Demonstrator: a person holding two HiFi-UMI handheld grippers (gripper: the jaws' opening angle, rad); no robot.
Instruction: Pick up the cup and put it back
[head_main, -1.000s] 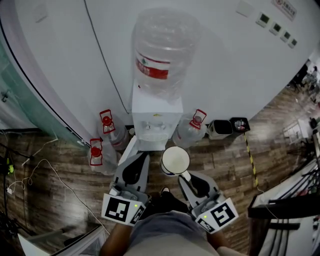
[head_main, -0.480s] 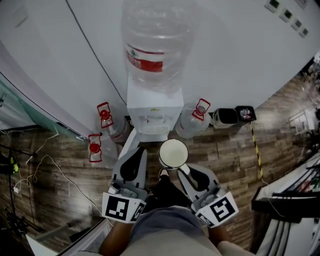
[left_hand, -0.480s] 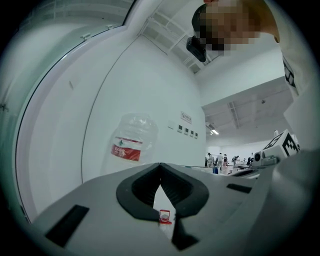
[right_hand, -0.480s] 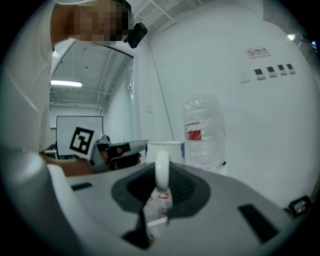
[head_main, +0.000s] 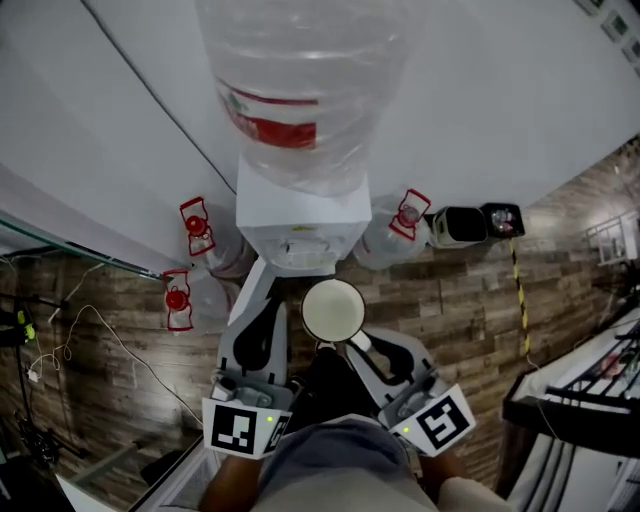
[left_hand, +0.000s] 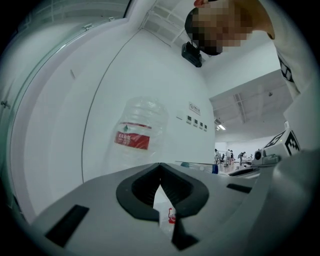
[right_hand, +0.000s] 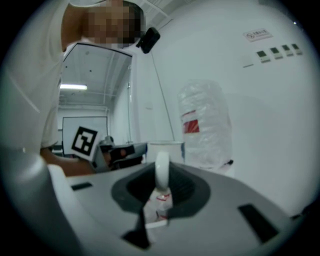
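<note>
White round cup (head_main: 333, 310), off the floor, held by its handle.
Upright, mouth up, rim level; from above the inside shows pale cream. Its loop handle (right_hand: 162, 172) is thick, white and glossy, and stands on edge between the jaws of my right gripper (right_hand: 161, 189), which press on it from both sides. The cup hangs just in front of the white water dispenser (head_main: 300, 212).

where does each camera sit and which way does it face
Head view: on the head, steeply down at dispenser, cup; left gripper, right gripper, torso show.
Left gripper view: on it, along shut jaws toward bottle.
Right gripper view: on it, along jaws clamping cup handle; left gripper shows.
Shared: all show the bottle.
</note>
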